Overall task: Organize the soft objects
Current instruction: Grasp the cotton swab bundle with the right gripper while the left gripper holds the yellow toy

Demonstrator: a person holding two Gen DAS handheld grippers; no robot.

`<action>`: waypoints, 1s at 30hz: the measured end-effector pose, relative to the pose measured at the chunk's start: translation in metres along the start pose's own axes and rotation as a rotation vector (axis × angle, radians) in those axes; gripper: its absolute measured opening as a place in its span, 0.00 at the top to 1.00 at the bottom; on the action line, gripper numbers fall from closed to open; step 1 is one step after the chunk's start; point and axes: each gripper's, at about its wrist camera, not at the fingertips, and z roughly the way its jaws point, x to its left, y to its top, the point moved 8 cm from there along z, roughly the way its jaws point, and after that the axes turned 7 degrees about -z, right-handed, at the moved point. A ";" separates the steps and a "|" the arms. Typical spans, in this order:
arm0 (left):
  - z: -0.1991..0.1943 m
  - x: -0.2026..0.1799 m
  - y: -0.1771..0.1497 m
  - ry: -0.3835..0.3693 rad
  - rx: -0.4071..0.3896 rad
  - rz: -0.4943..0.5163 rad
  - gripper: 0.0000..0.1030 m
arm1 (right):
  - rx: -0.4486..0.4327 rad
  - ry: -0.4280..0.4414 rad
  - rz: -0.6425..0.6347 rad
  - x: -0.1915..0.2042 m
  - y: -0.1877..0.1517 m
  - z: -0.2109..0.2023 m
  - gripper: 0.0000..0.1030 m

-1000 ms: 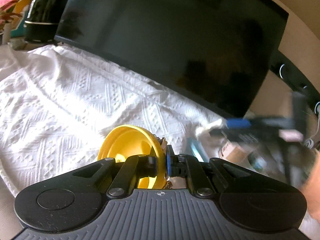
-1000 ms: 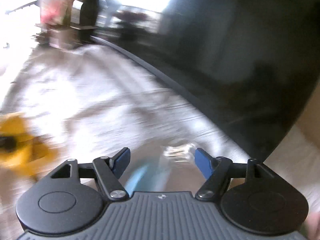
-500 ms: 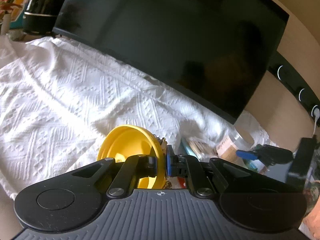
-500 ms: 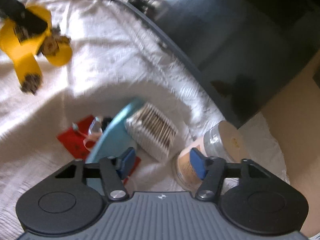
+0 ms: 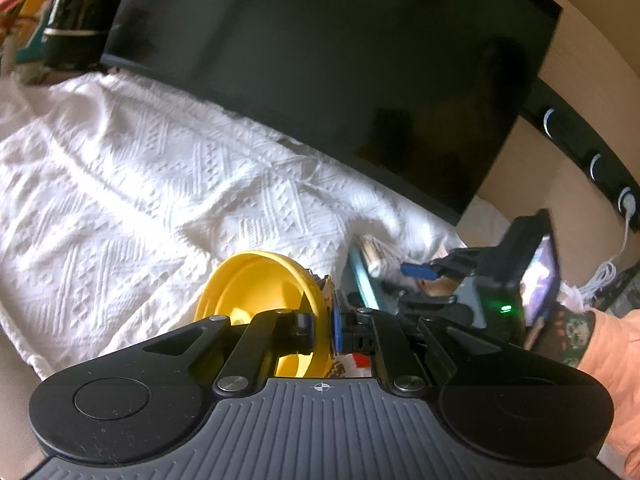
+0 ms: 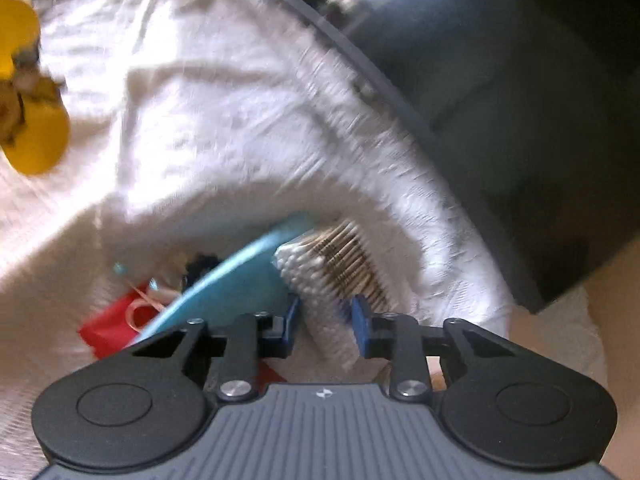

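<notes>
The left hand-held gripper (image 5: 322, 326) was clenched on the rim of a yellow bowl-shaped object (image 5: 256, 292), its blue pads pinching the thin wall while the bowl hung above the white textured cloth (image 5: 140, 184) that covered the bench. To its right, in the left wrist view, the right hand-held gripper (image 5: 420, 280) reached down toward a small pile of things near the lower edge of a large dark screen (image 5: 340, 60). In the right wrist view, the right hand-held gripper (image 6: 322, 320) had its jaws partly closed around a bundle of cotton swabs (image 6: 324, 272), with the blue pads at either side of the pack's near end; motion blur made it impossible to tell whether they were pressing on it. The swabs lay on the cloth, touching a teal flat object (image 6: 240, 280) just to their left, and a red packet (image 6: 116, 324) lay partly under that teal piece. A black rounded container (image 5: 80, 28) stood at the far left beside the screen.
</notes>
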 end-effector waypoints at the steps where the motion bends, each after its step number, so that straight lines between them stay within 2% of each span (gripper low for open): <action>1: -0.001 -0.003 0.000 0.003 0.000 0.015 0.90 | -0.029 -0.005 0.033 -0.004 0.001 -0.011 0.77; 4: -0.001 -0.013 0.000 0.003 0.009 0.048 0.90 | -0.094 0.005 0.156 -0.017 -0.001 -0.052 0.78; 8: 0.000 -0.031 -0.004 -0.041 0.028 0.093 0.90 | -0.121 0.061 0.292 -0.026 -0.018 -0.100 0.79; 11: 0.007 -0.039 -0.013 -0.072 0.048 0.094 0.90 | -0.084 0.129 0.412 -0.031 -0.041 -0.119 0.79; 15: 0.019 -0.051 -0.033 -0.126 0.099 0.070 0.90 | -0.012 0.236 0.642 -0.035 -0.080 -0.135 0.79; 18: 0.026 -0.061 -0.046 -0.159 0.133 0.065 0.90 | 0.041 0.206 0.672 -0.032 -0.101 -0.138 0.77; 19: 0.029 -0.063 -0.048 -0.162 0.142 0.065 0.90 | 0.052 0.201 0.665 -0.030 -0.104 -0.138 0.71; 20: 0.031 -0.065 -0.051 -0.163 0.150 0.066 0.90 | 0.058 0.204 0.652 -0.026 -0.106 -0.139 0.59; 22: 0.034 -0.066 -0.055 -0.166 0.161 0.061 0.90 | 0.063 0.195 0.625 -0.020 -0.108 -0.138 0.49; 27: 0.034 -0.071 -0.056 -0.182 0.155 0.067 0.90 | 0.084 0.194 0.611 -0.009 -0.109 -0.128 0.49; 30: 0.028 -0.073 -0.055 -0.178 0.150 0.078 0.90 | 0.090 0.137 0.631 -0.016 -0.103 -0.116 0.49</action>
